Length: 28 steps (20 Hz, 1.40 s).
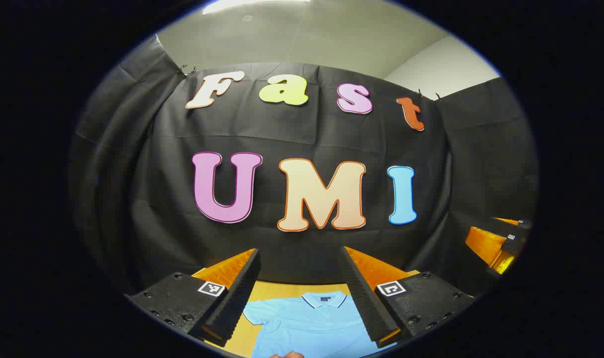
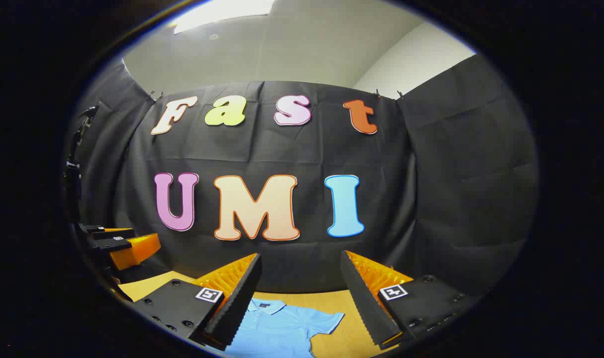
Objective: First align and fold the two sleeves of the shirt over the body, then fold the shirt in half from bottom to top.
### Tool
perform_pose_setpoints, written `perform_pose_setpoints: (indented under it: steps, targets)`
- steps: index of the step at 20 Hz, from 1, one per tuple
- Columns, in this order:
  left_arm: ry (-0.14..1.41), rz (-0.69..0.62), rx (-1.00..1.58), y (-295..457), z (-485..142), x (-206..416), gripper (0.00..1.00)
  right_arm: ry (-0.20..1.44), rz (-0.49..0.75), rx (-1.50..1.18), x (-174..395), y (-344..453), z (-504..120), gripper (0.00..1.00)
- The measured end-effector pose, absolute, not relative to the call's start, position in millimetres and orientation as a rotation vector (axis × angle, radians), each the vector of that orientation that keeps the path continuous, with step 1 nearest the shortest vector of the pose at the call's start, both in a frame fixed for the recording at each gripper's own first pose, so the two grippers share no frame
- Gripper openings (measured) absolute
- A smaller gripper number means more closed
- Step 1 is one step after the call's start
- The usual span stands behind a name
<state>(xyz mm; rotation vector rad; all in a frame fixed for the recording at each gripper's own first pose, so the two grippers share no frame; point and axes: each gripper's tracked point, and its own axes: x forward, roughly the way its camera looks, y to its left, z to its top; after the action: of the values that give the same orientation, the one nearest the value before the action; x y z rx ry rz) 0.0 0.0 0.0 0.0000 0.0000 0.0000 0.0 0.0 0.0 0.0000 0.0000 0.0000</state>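
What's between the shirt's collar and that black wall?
A bare strip of wooden table separates the blue shirt from the black cloth wall, seen in the right gripper view.

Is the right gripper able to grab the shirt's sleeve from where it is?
Probably yes. The right gripper is open and held above the table, and the blue shirt lies flat below with its sleeve spread out between the fingers, nothing covering it.

Light-blue polo shirt (image 1: pixel 309 323) lies flat (sleeves spread, unfolded).
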Motion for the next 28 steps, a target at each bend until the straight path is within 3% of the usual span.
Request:
perform_pose_setpoints:
  steps: [17, 22, 28]
  targets:
    - [-0.002, 0.032, 0.011, -19, -12, -7, 0.95, 0.047, 0.018, -0.021, 13, -23, -17, 0.99]
    - [-0.017, 0.074, 0.016, -17, -16, -6, 0.94, 0.091, 0.018, -0.037, 47, -42, -47, 0.98]
    - [-0.025, 0.028, 0.006, -9, -9, 14, 0.95, 0.175, -0.026, -0.071, 100, -58, -103, 0.98]
